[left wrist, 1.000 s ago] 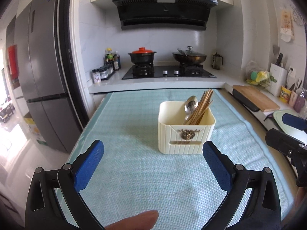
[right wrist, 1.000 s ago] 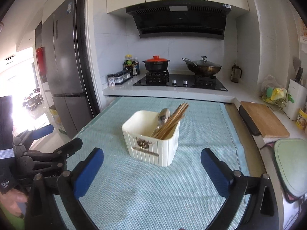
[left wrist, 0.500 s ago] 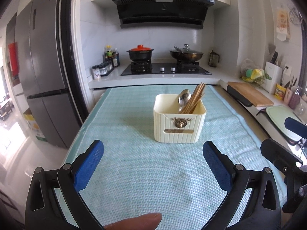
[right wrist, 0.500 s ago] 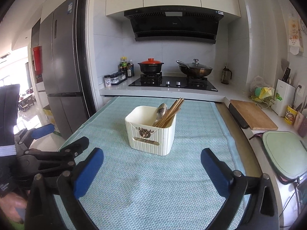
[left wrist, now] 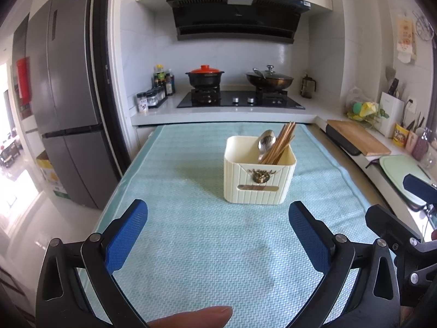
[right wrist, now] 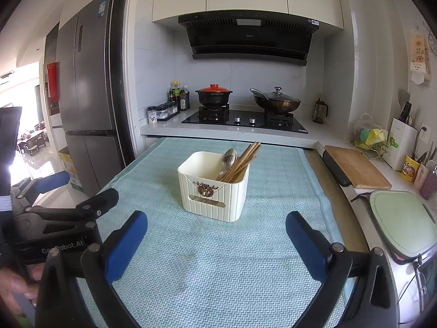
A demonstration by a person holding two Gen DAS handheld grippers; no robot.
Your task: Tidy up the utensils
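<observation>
- Fingertip (left wrist: 191, 317) of the person showed only in the left wrist view, at the bottom edge; the right wrist view alone caught a hand (right wrist: 13, 287) gripping the left tool.
- Left gripper (left wrist: 218, 235) and right gripper (right wrist: 216, 239) hovered level over the teal mat (left wrist: 207, 246), jaws spread wide, empty.
- Cream caddy (left wrist: 259, 173) stood mid-mat ahead of both, holding chopsticks (left wrist: 278, 143) and a spoon (left wrist: 265, 140).

Both wrist views face stove, near table, sharing utensil holder (left wrist: 259, 173).
</observation>
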